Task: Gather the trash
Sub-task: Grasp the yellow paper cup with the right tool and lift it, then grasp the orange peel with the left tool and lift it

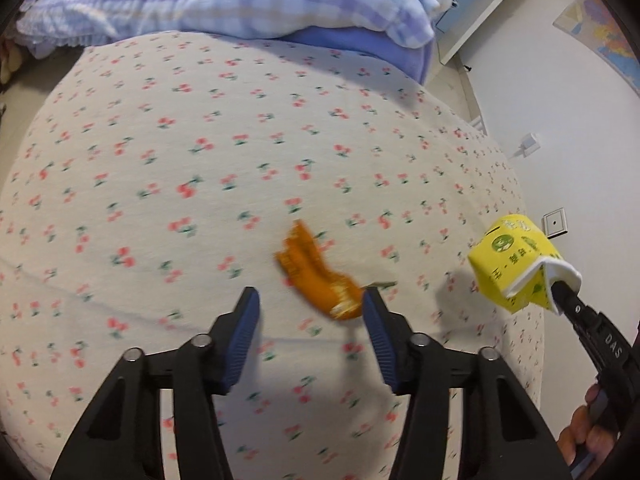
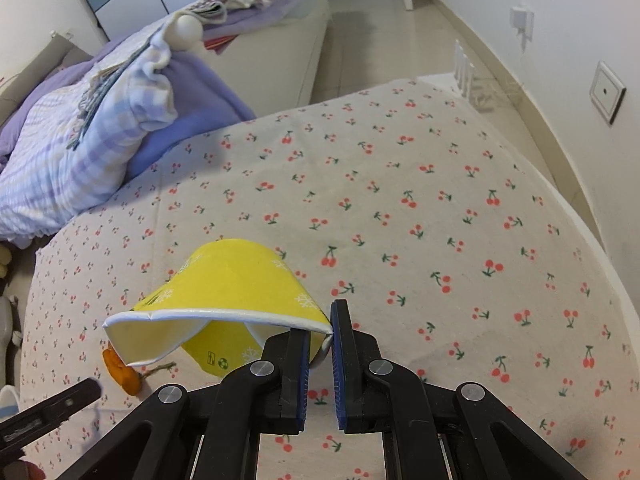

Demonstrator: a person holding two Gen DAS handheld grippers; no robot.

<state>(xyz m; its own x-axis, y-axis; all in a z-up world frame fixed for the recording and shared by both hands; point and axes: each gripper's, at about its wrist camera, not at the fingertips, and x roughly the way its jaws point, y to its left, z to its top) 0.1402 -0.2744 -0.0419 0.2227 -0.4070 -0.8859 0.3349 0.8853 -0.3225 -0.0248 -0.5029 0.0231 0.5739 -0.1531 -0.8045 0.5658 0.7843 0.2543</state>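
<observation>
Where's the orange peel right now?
The orange peel lies on the cherry-print sheet, just ahead of the left gripper near its right fingertip; in the right wrist view it sits low left, below the yellow cup.

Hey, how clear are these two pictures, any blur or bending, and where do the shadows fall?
Left wrist view: motion-smeared, the orange peel and cherry-print sheet streaky; fisheye bulges the bed into a dome. Right wrist view: sharper, the crushed yellow cup crisp in the shut right gripper, walls curving at the edges. Soft shadows fall under the cup and beside the bedding; no glare.
</observation>
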